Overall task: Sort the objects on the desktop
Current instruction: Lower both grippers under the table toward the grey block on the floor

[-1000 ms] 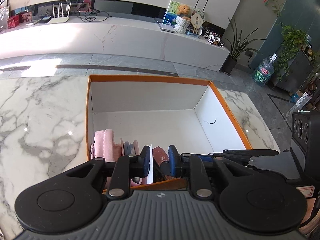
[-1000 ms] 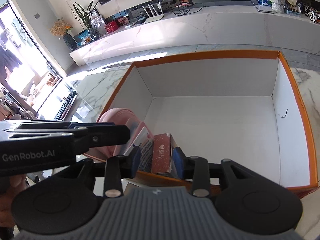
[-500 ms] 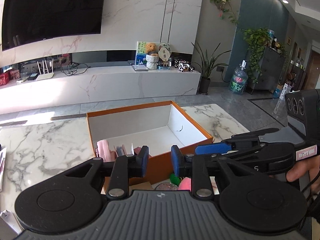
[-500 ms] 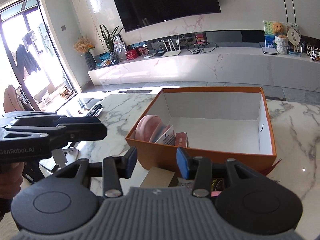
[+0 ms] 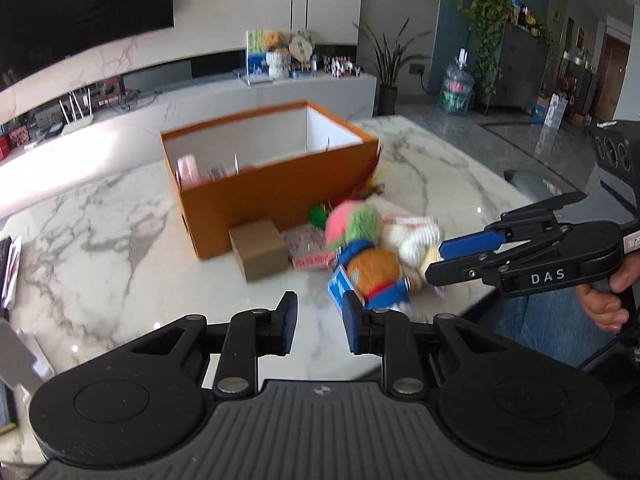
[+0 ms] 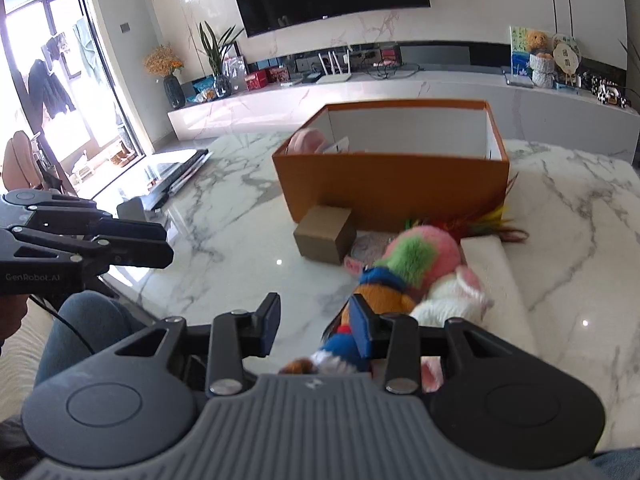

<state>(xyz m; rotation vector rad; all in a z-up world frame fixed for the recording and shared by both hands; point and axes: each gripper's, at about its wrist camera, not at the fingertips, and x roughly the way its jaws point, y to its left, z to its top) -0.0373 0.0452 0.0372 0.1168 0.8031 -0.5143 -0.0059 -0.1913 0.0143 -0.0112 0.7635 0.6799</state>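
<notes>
The toy pile [image 5: 380, 248] lies on the marble table [image 5: 100, 240], just in front of the orange box [image 5: 280, 188], toward its right end. Nearest the table edge is an orange-and-blue plush [image 5: 376, 272]; behind it a pink/green plush [image 5: 352, 222], w/ a white plush [image 5: 416, 236] to its right. The orange-and-blue one's long axis runs roughly front-to-back, feet toward the person, head toward the box; blur makes this approx. A small brown carton [image 5: 260, 248] sits left of the pile, touching or nearly touching the box wall; can't tell which.

The right gripper [image 6: 316, 328] is the nearer tool: in its own view the plush [image 6: 380, 300] sits just ahead and slightly right of the jaw gap, its lower end running under the right finger. Jaws are easing closed at about mid-width, nothing between the pads. My read: a small shift right plus a drop puts the jaws across the plush's short axis.

The left gripper [image 5: 318, 324] is further off; the pile is ahead and to its right. Jaws narrow-to-mid, gap empty, only bare table beyond.

The box already holds a pink item [image 5: 188, 168] and some flat things at its left end; the rest looks free. Likely next: pick the near plush, carry it fwd into the box.
</notes>
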